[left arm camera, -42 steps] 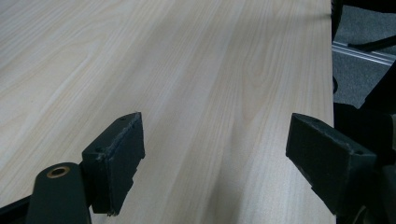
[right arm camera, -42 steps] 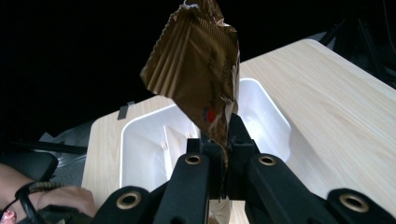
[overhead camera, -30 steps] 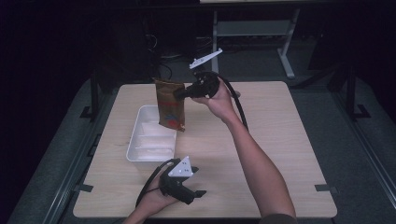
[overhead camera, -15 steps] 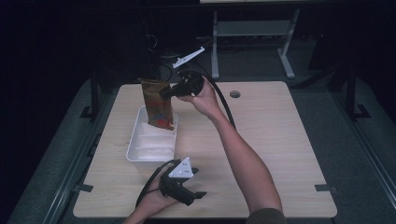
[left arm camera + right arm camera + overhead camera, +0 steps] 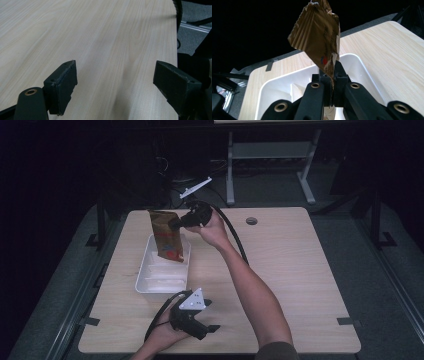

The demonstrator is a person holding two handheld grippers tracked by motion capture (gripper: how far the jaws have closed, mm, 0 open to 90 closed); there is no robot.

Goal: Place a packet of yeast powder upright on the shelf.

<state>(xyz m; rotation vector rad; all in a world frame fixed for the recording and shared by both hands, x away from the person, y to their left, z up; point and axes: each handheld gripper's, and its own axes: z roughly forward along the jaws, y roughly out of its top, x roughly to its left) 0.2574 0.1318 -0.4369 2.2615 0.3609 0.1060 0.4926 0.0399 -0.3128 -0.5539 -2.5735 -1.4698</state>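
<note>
While the right tool (image 5: 175, 224) is clamping its jaws tight on the brown packet (image 5: 166, 236), we are holding that packet upright in the air above the far end of the white tray (image 5: 145, 280). We are resting the left tool (image 5: 212, 320) on the surface (image 5: 290, 270) near its front edge, well apart from the tray, jaws standing wide with nothing between them.

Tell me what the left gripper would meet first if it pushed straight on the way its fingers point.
Probably nothing: ahead of the open left gripper lies bare table out to its edge, though depth is hard to judge.
</note>
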